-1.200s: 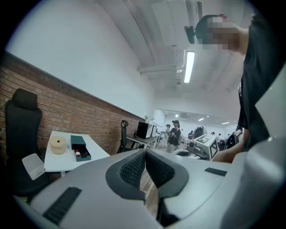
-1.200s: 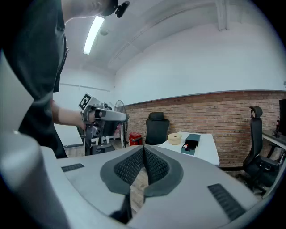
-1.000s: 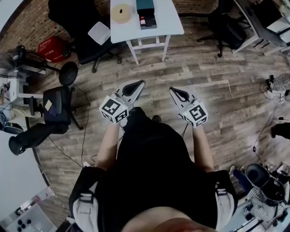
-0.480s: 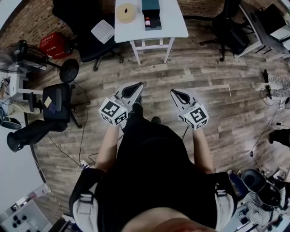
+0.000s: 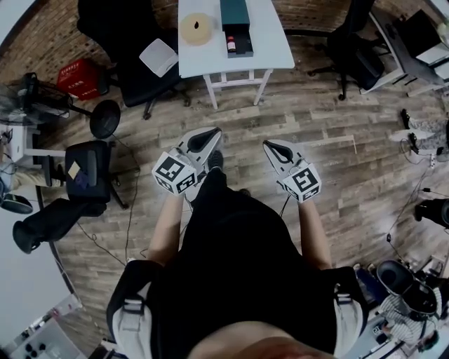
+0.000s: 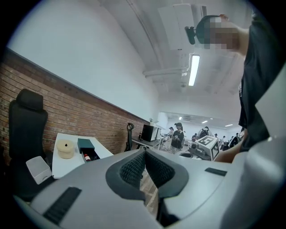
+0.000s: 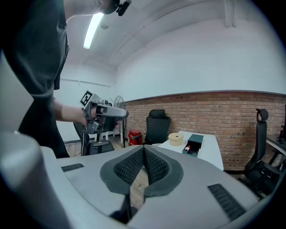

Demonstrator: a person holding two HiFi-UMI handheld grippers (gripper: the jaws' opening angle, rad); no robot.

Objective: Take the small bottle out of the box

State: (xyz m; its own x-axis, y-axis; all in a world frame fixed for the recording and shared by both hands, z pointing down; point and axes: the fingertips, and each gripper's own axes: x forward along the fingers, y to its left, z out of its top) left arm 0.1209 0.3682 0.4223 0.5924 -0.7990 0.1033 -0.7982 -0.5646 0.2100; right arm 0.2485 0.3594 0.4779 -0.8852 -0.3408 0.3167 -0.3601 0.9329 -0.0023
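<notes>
Small bottle (image 5: pixel 231 46) lies lengthways in the open box (image 5: pixel 233 12) on the table (image 5: pixel 270 35), pale end toward its covered part; left gripper (image 5: pixel 213 131) and right gripper (image 5: pixel 267 144) both clenched empty, well apart from it

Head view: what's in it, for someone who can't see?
A person holds the left hand-held gripper and right hand-held gripper, both shut and empty, over the floor. A white table ahead bears a box holding a small bottle.

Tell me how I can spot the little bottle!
Find the white table. On it sits a dark teal box with its tray slid open, and the small bottle lies in that tray. It is the only red thing there, beside a round beige roll.
</notes>
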